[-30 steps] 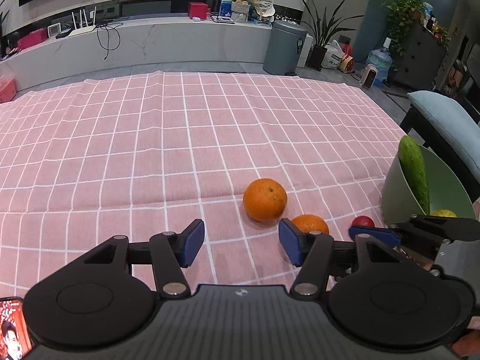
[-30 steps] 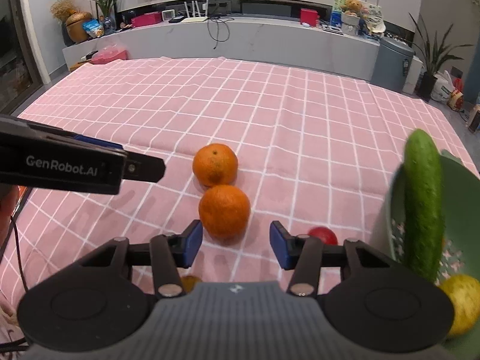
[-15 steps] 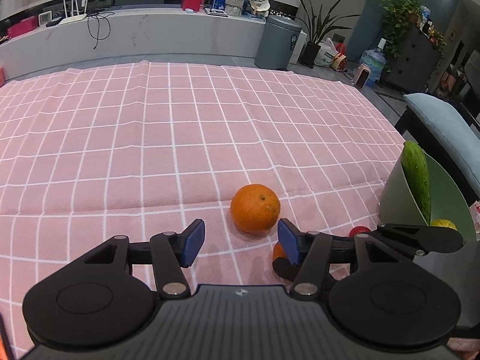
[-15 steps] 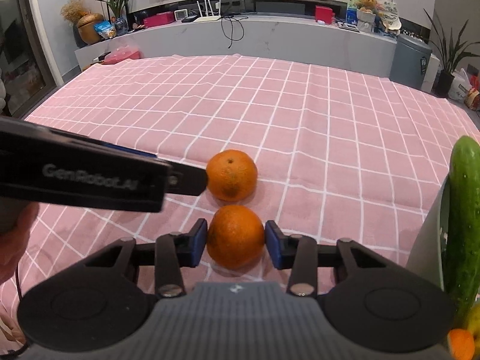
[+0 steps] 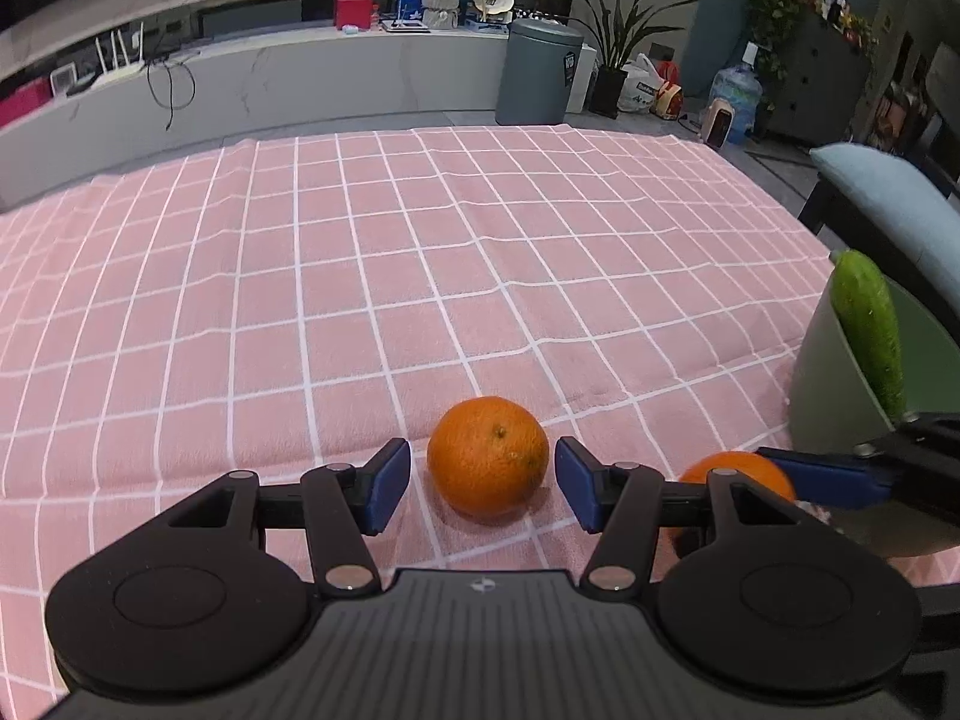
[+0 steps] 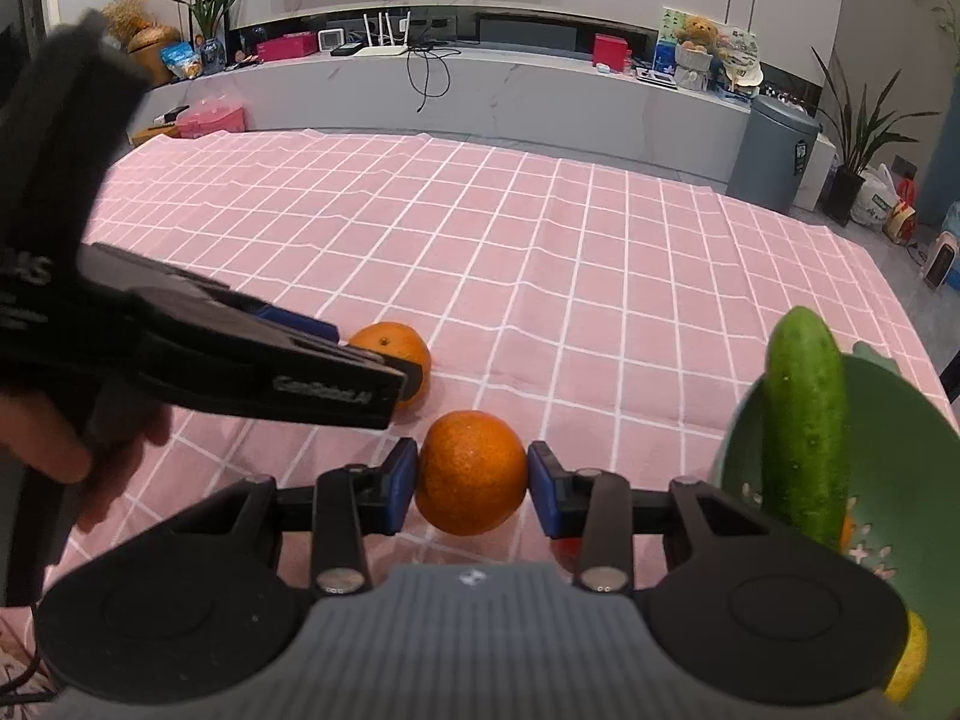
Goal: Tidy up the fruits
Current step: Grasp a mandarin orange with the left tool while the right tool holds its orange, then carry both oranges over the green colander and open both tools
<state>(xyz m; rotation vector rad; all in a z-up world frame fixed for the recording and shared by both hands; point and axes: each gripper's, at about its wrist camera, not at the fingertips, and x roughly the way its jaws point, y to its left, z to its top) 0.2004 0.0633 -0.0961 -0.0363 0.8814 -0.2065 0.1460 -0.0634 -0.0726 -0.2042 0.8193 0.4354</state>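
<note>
Left wrist view: the left hand-held gripper (image 5: pixel 483 483) has its two blue pads spread wide, one on each side of a round orange fruit (image 5: pixel 487 455). The pads are just beside the fruit and do not touch it.
Round orange fruit: it sits on the pink cloth with white squares (image 5: pixel 360 276) that covers the bench.
Second orange: another round orange (image 5: pixel 744 474) is to the right of the first one, partly hidden behind the left gripper's own finger. A blue pad of the right hand-held gripper (image 5: pixel 822 474) presses on its side.
Right wrist view: the right hand-held gripper (image 6: pixel 472 487) pinches the second orange (image 6: pixel 471 480) between its two blue pads. Both pads touch the fruit.
First orange from this side: the first orange (image 6: pixel 393 360) lies just behind the second one and to its left, half hidden by the black left gripper (image 6: pixel 336 384).
Green bowl: a green round bowl (image 6: pixel 900 480) stands to the right of the second orange, at the edge of the cloth.
Cucumber: a long green cucumber (image 6: pixel 804 426) leans upright inside the bowl, its tip above the rim.
Yellow fruit: a yellow fruit (image 6: pixel 909 660) shows low in the bowl, mostly hidden.
Small red thing: a bit of red (image 6: pixel 564 546) peeks out under the right gripper's finger; I cannot tell what it is.
</note>
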